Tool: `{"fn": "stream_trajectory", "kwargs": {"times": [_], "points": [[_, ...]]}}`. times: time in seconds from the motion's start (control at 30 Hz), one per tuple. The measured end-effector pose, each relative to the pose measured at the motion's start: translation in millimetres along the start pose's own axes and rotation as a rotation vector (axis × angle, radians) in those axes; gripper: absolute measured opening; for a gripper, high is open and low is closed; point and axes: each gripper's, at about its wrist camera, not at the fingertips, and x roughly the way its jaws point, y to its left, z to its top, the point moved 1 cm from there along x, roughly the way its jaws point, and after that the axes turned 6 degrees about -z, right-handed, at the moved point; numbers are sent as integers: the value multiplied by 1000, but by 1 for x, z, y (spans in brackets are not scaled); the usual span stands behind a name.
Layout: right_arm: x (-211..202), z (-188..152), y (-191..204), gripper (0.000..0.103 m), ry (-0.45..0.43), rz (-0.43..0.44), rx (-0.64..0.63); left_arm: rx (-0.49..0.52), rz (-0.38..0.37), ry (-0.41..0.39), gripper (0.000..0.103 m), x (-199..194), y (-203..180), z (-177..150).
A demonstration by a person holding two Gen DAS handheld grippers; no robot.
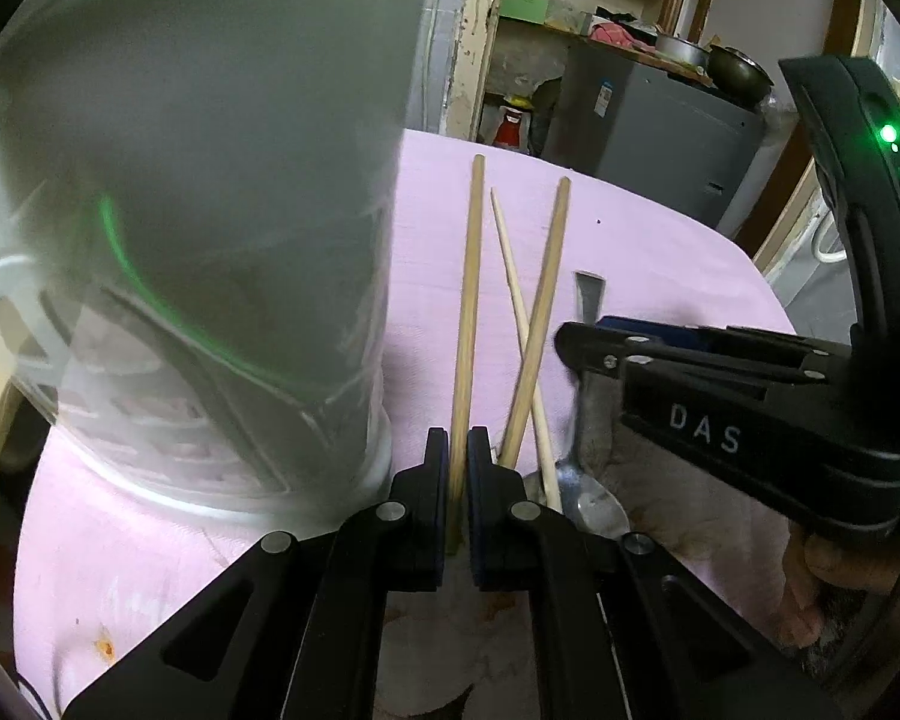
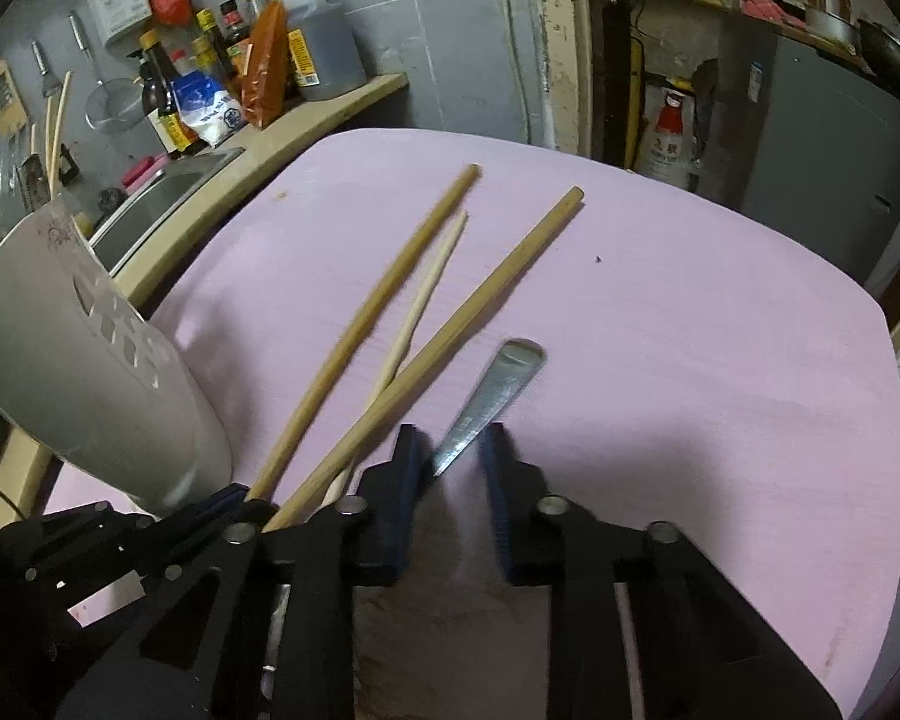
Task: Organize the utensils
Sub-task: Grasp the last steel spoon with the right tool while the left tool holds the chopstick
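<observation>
Three wooden chopsticks and a metal spoon lie on a pink cloth [image 2: 690, 360]. My left gripper [image 1: 458, 450] is shut on the leftmost thick chopstick [image 1: 468, 300]. A second thick chopstick [image 1: 540, 318] crosses a thin pale chopstick [image 1: 513, 276] just to its right. My right gripper [image 2: 453, 450] is open, its fingers either side of the spoon's handle [image 2: 492, 390]; it shows at the right of the left wrist view [image 1: 576, 342], above the spoon bowl [image 1: 594, 504]. A white perforated utensil holder [image 2: 90, 372] stands at the left; it also fills the left of the left wrist view [image 1: 210, 240].
A counter with sauce bottles [image 2: 240, 78] and a sink [image 2: 162, 192] lies behind the table on the left. A grey appliance [image 2: 828, 138] stands at the back right. The cloth's far edge [image 2: 450, 135] is near the wall.
</observation>
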Motion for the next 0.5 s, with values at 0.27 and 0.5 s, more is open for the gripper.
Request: {"fn": "stream_trajectory", "kwargs": {"times": [0.27, 0.5], "points": [[-15, -19, -11, 10, 30, 35, 16, -38, -49, 27, 3, -17, 2, -12], [-40, -57, -19, 7, 76, 86, -14, 5, -110, 93, 3, -50, 1, -47]]}}
